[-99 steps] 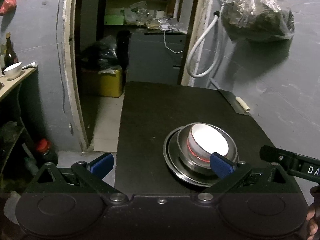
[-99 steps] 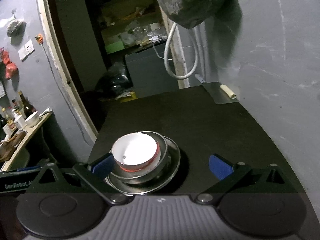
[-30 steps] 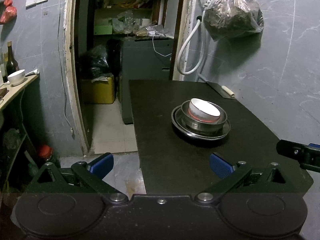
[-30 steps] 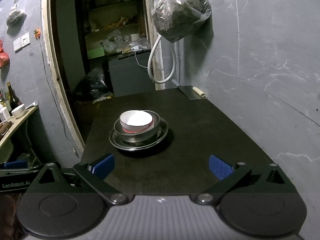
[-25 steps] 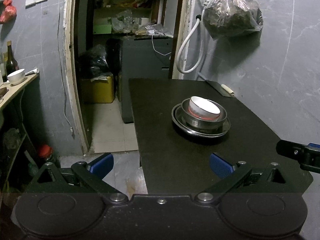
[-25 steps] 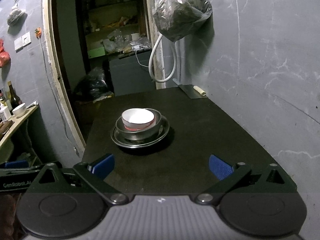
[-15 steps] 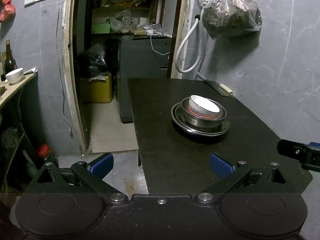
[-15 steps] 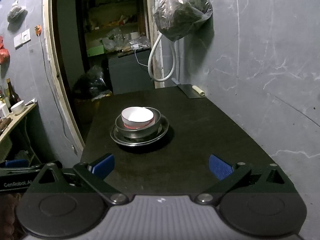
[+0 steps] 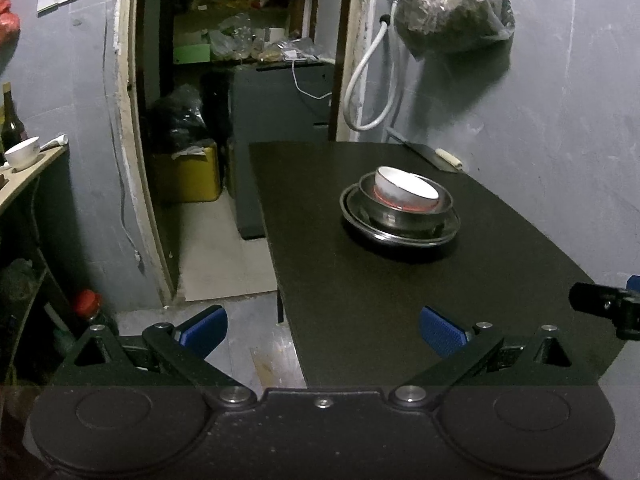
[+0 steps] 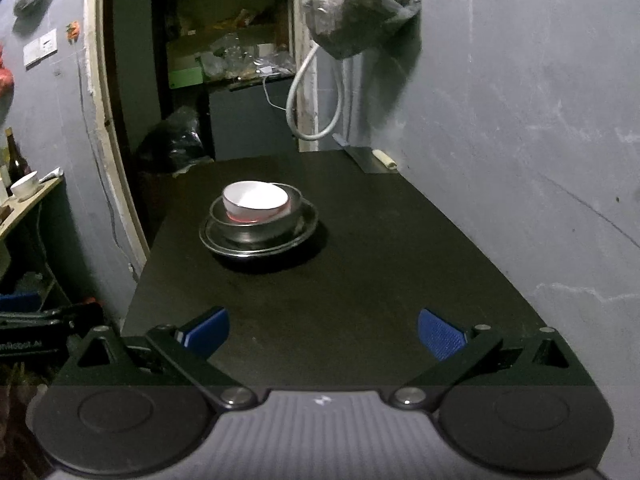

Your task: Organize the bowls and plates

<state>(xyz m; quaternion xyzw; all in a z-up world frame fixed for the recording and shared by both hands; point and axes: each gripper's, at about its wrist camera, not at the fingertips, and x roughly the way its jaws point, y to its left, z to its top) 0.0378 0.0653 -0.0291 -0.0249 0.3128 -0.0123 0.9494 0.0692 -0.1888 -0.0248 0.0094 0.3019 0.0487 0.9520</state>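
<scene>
A dim room with grey plastered walls surrounds a black table (image 10: 360, 280) pushed against the right-hand wall, with an open doorway to a cluttered storeroom beyond it.

The right gripper (image 10: 323, 332) hangs at the near edge of the table with its blue-padded fingers (image 10: 440, 338) spread wide and nothing between them. The left gripper (image 9: 322, 330) is likewise spread wide and empty, hanging over the table's left near corner, partly above the floor. Both are well apart from the dishes.

Farther out, near the middle of the table, sits one nested stack. A wide, shallow metal plate (image 10: 308, 224) lies flat on the table. A steel bowl (image 10: 248, 232) stands upright in it. A white bowl (image 10: 256, 200) with a red base stands inside the steel bowl, leaning slightly. The white bowl looks empty; what may lie deeper in the metal pieces is hidden.

The metal pieces are probably light, stiff and smooth, so pads could slip on them; the thin rims look like the best hold. The white bowl looks ceramic, so likely heavier and breakable; a pinch across its rim wall seems safest.

At the far right edge lies a cleaver (image 10: 370, 158). A filled plastic bag (image 10: 360, 8) hangs on the wall above.
</scene>
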